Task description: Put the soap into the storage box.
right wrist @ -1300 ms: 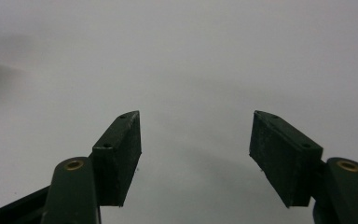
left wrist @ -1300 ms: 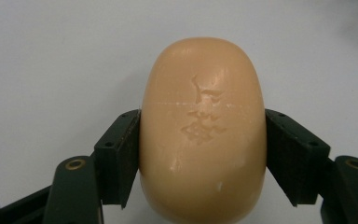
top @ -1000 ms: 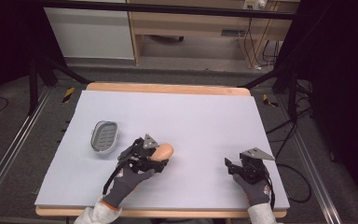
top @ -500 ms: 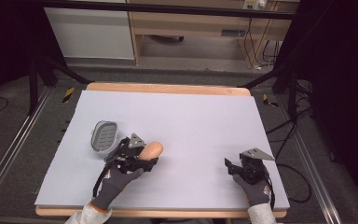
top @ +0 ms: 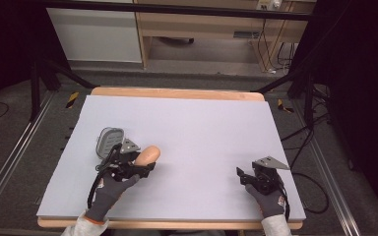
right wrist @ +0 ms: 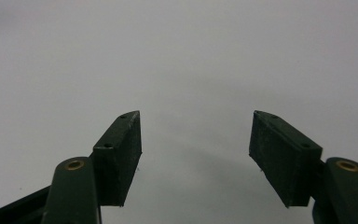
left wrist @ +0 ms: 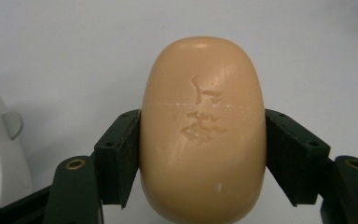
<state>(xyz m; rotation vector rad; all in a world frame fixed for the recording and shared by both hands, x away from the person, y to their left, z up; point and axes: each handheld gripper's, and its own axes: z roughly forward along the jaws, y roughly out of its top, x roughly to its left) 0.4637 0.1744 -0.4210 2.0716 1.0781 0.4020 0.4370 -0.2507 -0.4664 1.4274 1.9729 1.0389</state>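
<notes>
Soap (left wrist: pixel 203 128) is sitting pinched between the jaws of the left gripper (top: pixel 134 166), which are pressing on its two long sides near the front left of the table (top: pixel 197 123). A grey soap dish (top: pixel 110 141) is lying just beside it, toward the table's left edge. The right gripper (right wrist: pixel 196 140) is resting near the front right with its jaws spread and nothing between them. The bar is smooth and rounded, so it is likely to squirt forward out of the grip if the squeeze is uneven; its scuffed face suggests it dents easily, so a harder squeeze is risking fresh marks
</notes>
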